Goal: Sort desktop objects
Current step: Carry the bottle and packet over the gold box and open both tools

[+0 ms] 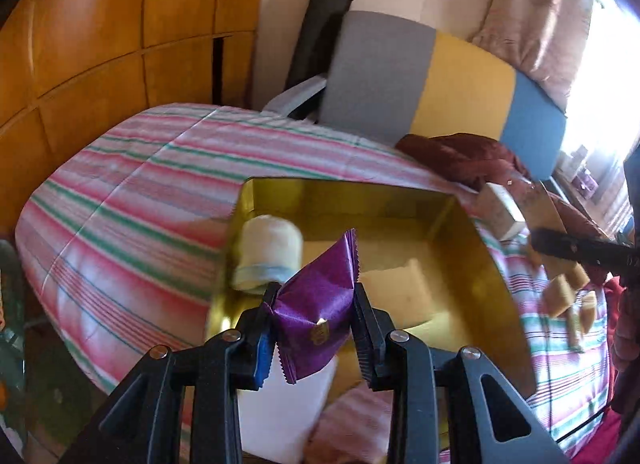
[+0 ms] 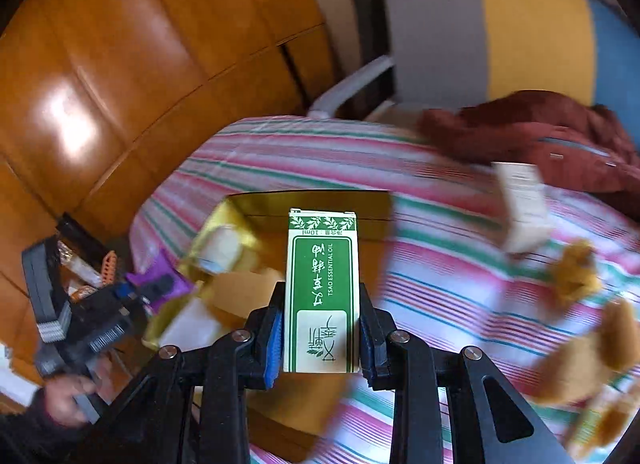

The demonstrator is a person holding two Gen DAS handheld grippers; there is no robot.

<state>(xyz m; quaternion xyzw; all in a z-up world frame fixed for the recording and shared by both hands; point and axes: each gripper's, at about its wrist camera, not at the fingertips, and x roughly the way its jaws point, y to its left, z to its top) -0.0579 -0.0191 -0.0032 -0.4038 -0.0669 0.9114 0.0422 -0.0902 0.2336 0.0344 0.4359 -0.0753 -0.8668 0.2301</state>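
My left gripper (image 1: 314, 304) is shut on a purple foil packet (image 1: 320, 296) and holds it over the near edge of an open gold tin box (image 1: 472, 232) on the striped tablecloth. A rolled cream cloth (image 1: 268, 256) lies in the box's left corner. My right gripper (image 2: 322, 304) is shut on a green and white essential oil carton (image 2: 322, 292), held over the same gold box (image 2: 312, 200). The left gripper with the purple packet (image 2: 160, 284) shows at the left of the right wrist view.
A small white box (image 2: 520, 208) and several brown pastry-like pieces (image 2: 576, 272) lie on the striped tablecloth (image 1: 132, 204) right of the tin. A dark red garment (image 2: 540, 140) and a grey, yellow and blue chair (image 1: 440, 80) stand behind. Wooden cabinets are at the left.
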